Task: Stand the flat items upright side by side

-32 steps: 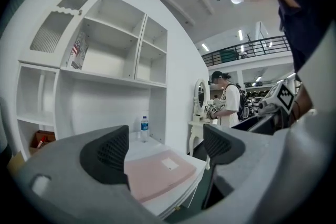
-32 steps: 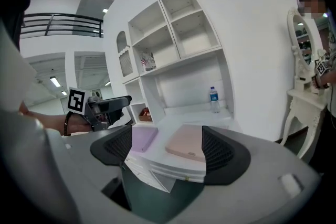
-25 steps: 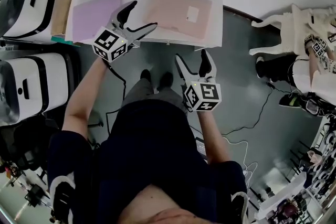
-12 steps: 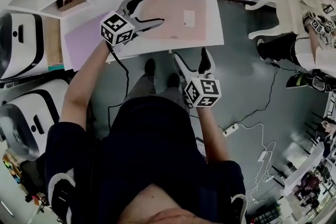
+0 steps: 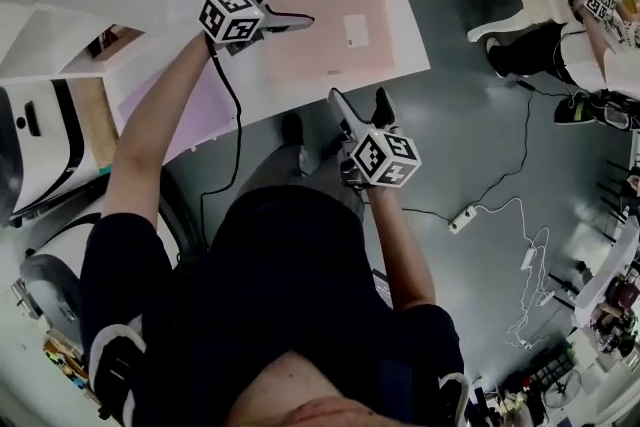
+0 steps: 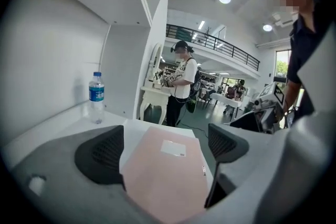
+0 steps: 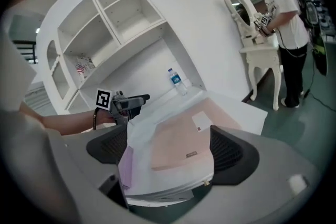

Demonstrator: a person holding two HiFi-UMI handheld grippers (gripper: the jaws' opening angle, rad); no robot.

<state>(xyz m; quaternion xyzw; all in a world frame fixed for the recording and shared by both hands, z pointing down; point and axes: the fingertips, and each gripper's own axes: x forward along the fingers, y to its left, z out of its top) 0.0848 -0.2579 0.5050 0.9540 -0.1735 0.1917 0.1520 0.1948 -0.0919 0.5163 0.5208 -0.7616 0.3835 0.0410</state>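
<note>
A pink folder [image 5: 320, 40] with a white label lies flat on the white table [image 5: 400, 5]. A purple folder [image 5: 190, 110] lies flat to its left, partly hidden by my left arm. My left gripper [image 5: 292, 0] hovers over the pink folder's left end, open, with nothing held. In the left gripper view the pink folder [image 6: 168, 170] shows below the wide jaws of the left gripper [image 6: 164, 148]. My right gripper [image 5: 360, 98] hangs over the floor just short of the table's front edge. Its jaws are opening and nothing is between them. The right gripper view shows both the pink folder [image 7: 184, 136] and the purple folder [image 7: 125, 168].
A water bottle [image 6: 96, 97] stands at the table's far edge by the wall. White shelves [image 7: 105, 23] rise behind the table. White machines [image 5: 30, 145] stand at the left. A person [image 5: 590, 5] works at a white dressing table on the right. Cables and a power strip [image 5: 462, 215] lie on the floor.
My left gripper has moved forward from the table's front edge to over the pink folder. The right gripper has come nearer the table's edge. Both jaws have widened a little.
</note>
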